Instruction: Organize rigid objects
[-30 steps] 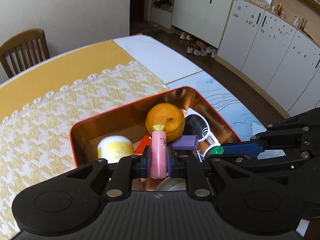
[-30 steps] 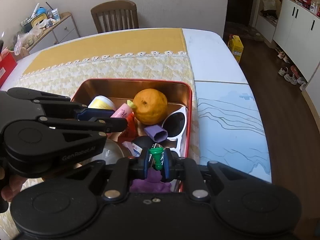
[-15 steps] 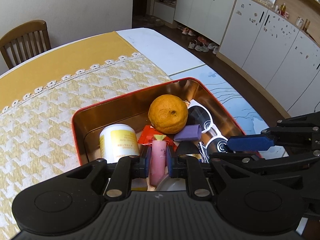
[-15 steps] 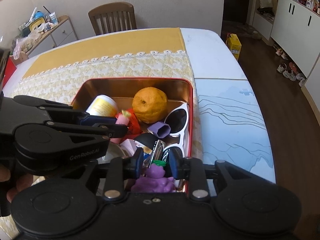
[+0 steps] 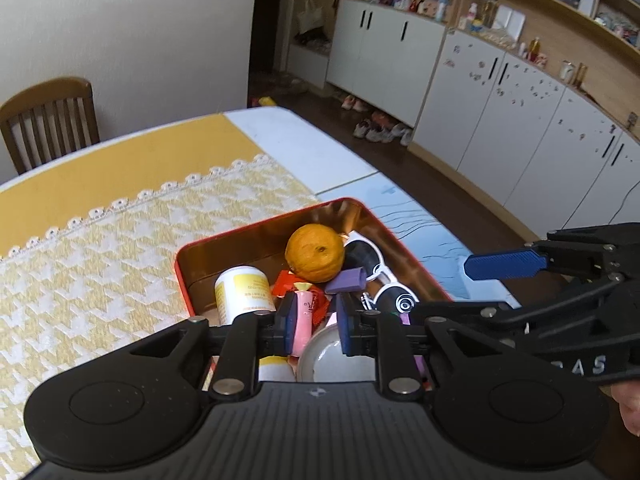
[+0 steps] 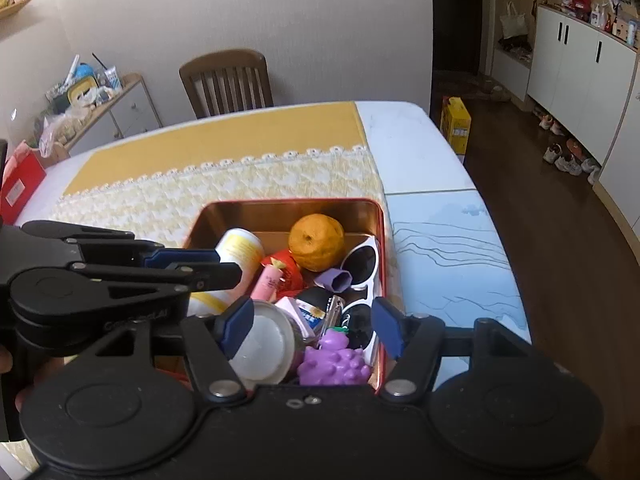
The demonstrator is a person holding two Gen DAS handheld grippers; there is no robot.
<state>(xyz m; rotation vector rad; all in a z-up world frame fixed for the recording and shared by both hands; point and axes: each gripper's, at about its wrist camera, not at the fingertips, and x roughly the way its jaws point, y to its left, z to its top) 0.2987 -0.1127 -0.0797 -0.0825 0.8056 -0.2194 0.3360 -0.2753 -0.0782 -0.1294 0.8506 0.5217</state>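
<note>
step: looks like the drop-off stage, both grippers over the red tin (image 6: 382, 240), which is already packed with small things
left gripper (image 5: 316, 322): fingers apart, pink tube (image 5: 303, 318) between them, leaning on the left pad; cannot tell if it is free yet
right gripper (image 6: 314, 324): fingers wide apart, holding nothing, above the near end of the tin
pink tube location: inside the tin, lying tilted on a red packet (image 6: 289, 270), beside the yellow-label jar (image 5: 244, 292)
tin location: on the worktop (image 6: 448, 248), half on the yellow woven cloth (image 5: 100, 264)
next move: probably lift the left gripper straight up and clear of the tube, then look for anything left outside; none shows in either view
in the tin: orange (image 6: 317, 242), white sunglasses (image 6: 362, 264), purple cap (image 6: 335, 280), purple grape toy (image 6: 334, 362), clear lid (image 6: 264, 344), small boxes
in the way: the two grippers are close together over the tin; the crowded pile could catch a finger on the way out
around: wooden chair (image 6: 228, 80), white cabinets (image 5: 500, 120), shoes on the floor
</note>
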